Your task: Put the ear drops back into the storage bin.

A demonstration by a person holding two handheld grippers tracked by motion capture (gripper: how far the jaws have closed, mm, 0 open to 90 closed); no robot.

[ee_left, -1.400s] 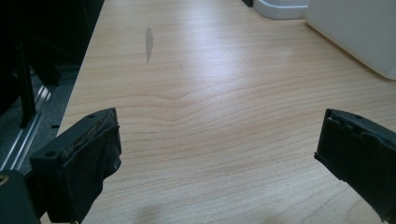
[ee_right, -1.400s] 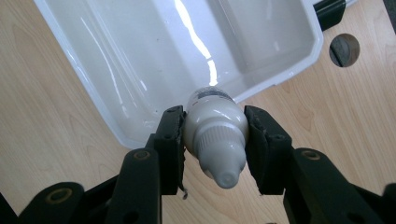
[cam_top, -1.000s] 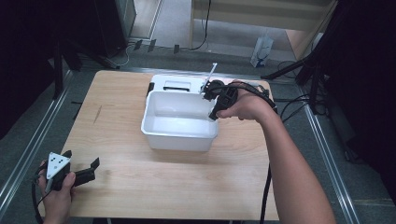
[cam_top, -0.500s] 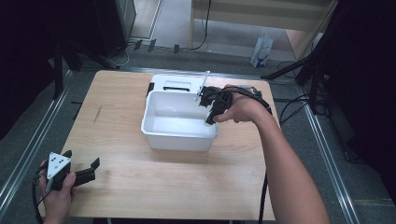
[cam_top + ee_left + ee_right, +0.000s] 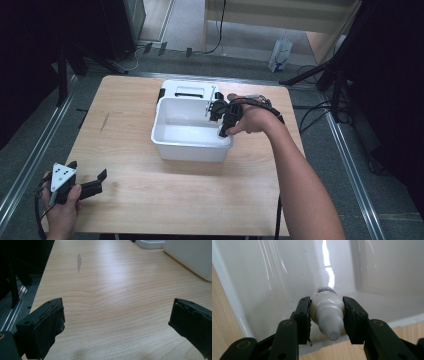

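The right gripper (image 5: 327, 315) pinches a small white bottle (image 5: 327, 312) across its body, cap end toward the camera, both jaws pressed flat against its sides. It is held over the right side of the white tub (image 5: 170, 137), inside the rim, apparently so the bottle can be set down in the tub. A white tray (image 5: 186, 90) sits just behind the tub. The left gripper (image 5: 82, 187) rests low at the near left corner of the wooden table (image 5: 125, 165), jaws spread wide and empty, evidently parked clear.
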